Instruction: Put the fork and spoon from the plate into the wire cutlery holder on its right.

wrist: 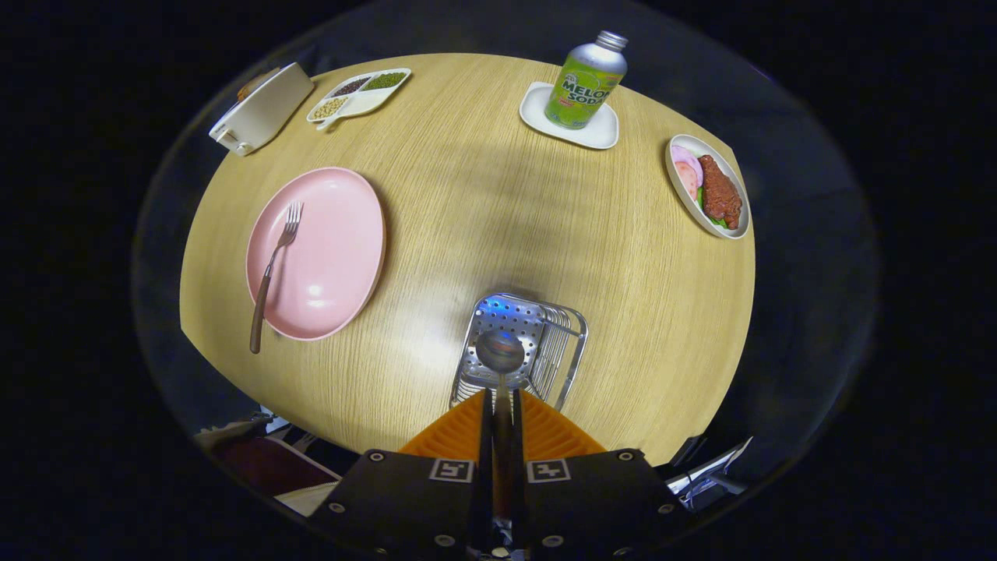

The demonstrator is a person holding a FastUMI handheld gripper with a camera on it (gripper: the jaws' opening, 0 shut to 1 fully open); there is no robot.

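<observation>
My gripper [499, 399] is shut on the spoon [500, 354], whose brown handle runs between the two fingers and whose round bowl sticks out just ahead of them. The spoon's bowl hangs over the open top of the wire cutlery holder [565, 343], a shiny metal basket with a perforated wall, standing right below the fingertips. Beyond and to the left lies the pink plate [335, 249]. A fork [273, 269] with a brown handle rests on the plate, tines pointing away, handle end overhanging the plate's near rim.
On the round wooden table [483, 202] stand a green soda bottle [586, 82] on a white coaster [596, 132], a dish of meat and vegetables [709, 195] at the right, a divided dish of beans [358, 95] and a white box [261, 109] far left.
</observation>
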